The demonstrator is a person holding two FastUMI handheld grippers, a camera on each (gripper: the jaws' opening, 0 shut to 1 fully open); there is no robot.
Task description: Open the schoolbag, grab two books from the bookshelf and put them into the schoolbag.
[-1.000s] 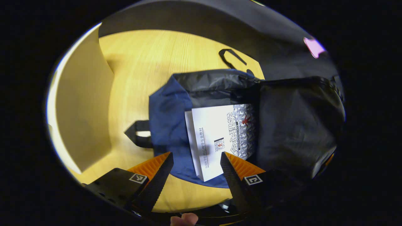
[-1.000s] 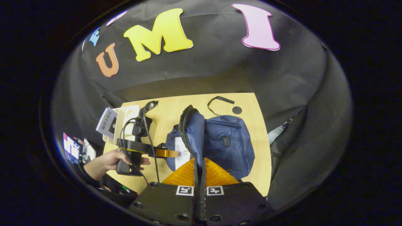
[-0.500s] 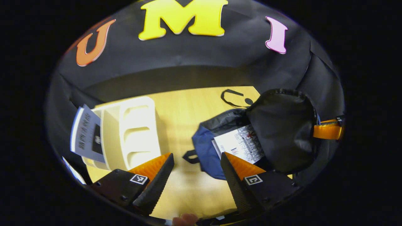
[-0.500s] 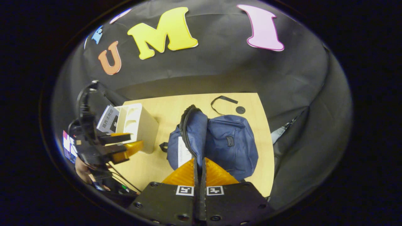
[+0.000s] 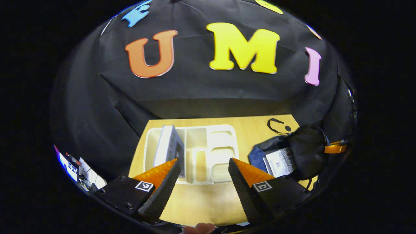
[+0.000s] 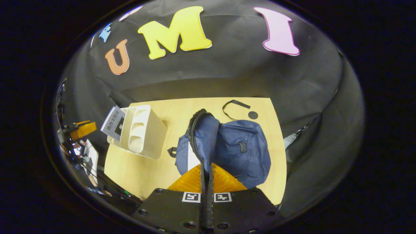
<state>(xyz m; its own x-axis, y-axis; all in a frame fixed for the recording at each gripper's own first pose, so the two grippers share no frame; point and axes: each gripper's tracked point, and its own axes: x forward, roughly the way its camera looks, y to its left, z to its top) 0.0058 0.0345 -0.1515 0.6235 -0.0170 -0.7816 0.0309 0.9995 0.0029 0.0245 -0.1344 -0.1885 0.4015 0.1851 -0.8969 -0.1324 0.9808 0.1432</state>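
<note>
- Left tool hangs released, its fingers spread wide with nothing between them, aimed across the surface at the white bookshelf.
- One book stands upright in the bookshelf's left compartment, just beyond the left finger; the other compartments look bare.
- Right tool is clenched on the zippered edge of the schoolbag's flap, holding the mouth up and open; whether both fingers truly pinch the cloth is my reading, as the edge runs straight into the closed gap.
- Schoolbag lies on the surface to the right of the bookshelf, and a first book already rests inside its opening.
- Step in hand, as I judge it: fetching the second book. Next move calls for shifting left so the fingers straddle the upright book's spine, then closing and lifting it clear of the divider.
- Against the picture a second ago, the left tool has pulled away from the bag and swung toward the bookshelf; the right tool keeps its hold on the flap.
</note>
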